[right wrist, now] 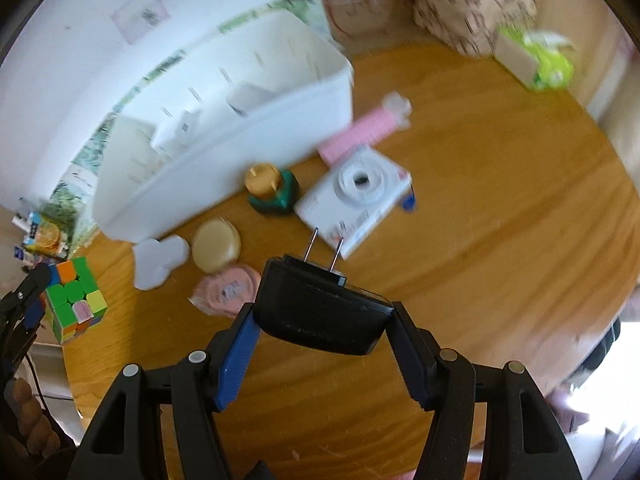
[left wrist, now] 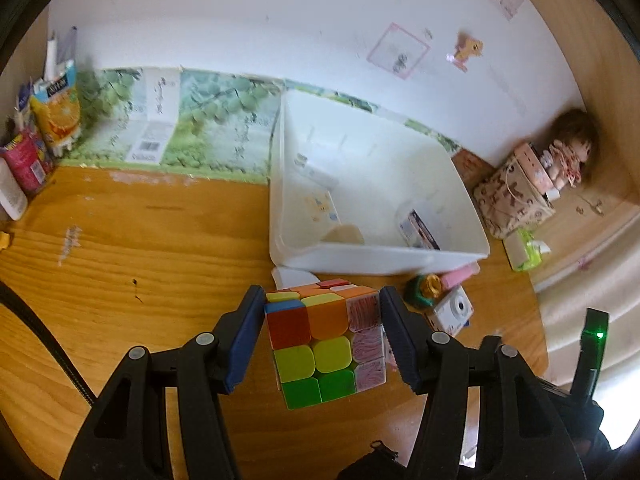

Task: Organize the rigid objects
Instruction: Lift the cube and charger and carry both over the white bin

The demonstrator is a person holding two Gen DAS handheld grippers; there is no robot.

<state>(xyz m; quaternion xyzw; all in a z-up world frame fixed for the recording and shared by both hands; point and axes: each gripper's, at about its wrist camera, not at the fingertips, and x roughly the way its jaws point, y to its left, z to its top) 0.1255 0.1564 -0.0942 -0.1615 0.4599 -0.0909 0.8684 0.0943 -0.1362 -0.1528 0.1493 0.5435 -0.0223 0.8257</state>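
— Room to pass? Bare wooden table (left wrist: 140,240) left of the white bin (left wrist: 376,256).
— Blocked right: green-and-yellow toy (right wrist: 272,192), white camera (right wrist: 356,196), pink bar (right wrist: 360,128) crowding the bin's front.

The right gripper (right wrist: 322,320) clamps a black plug adapter (right wrist: 320,312), prongs pointing away. Beyond lie a white camera (right wrist: 356,196) and a white bin (right wrist: 224,136). A colour cube (right wrist: 74,296) sits far left.

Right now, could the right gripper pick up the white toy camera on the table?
Probably not yet. The right gripper is shut on a black plug adapter, so its jaws are full. The white toy camera lies just ahead, uncovered, so emptying the jaws should free the way.
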